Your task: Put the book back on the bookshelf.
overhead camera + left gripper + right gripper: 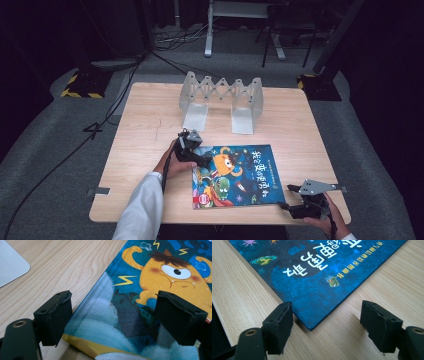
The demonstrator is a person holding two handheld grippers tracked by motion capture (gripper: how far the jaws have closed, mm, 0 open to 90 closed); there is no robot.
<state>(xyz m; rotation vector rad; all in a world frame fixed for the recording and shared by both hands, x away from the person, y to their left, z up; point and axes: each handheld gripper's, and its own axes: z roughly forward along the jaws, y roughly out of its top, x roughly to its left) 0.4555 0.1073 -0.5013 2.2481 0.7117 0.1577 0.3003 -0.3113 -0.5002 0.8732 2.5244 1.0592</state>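
Note:
A picture book (235, 176) with a dark blue cover and an orange monster lies flat on the wooden table (145, 130). My left gripper (206, 162) is at the book's left edge, jaws open. In the left gripper view the gripper (116, 320) straddles the edge of the book (150, 277), with one jaw over the wood and the other over the cover. My right gripper (286, 204) sits at the book's near right corner. In the right gripper view the gripper (327, 327) stands open, and the corner of the book (317, 272) points between the jaws without touching the pads.
A grey folding book rack (222, 97) stands at the back of the table; one of its flat feet (10, 265) lies left of my left gripper. The table's front edge runs just below the book. Cables cross the floor (75, 145) on the left.

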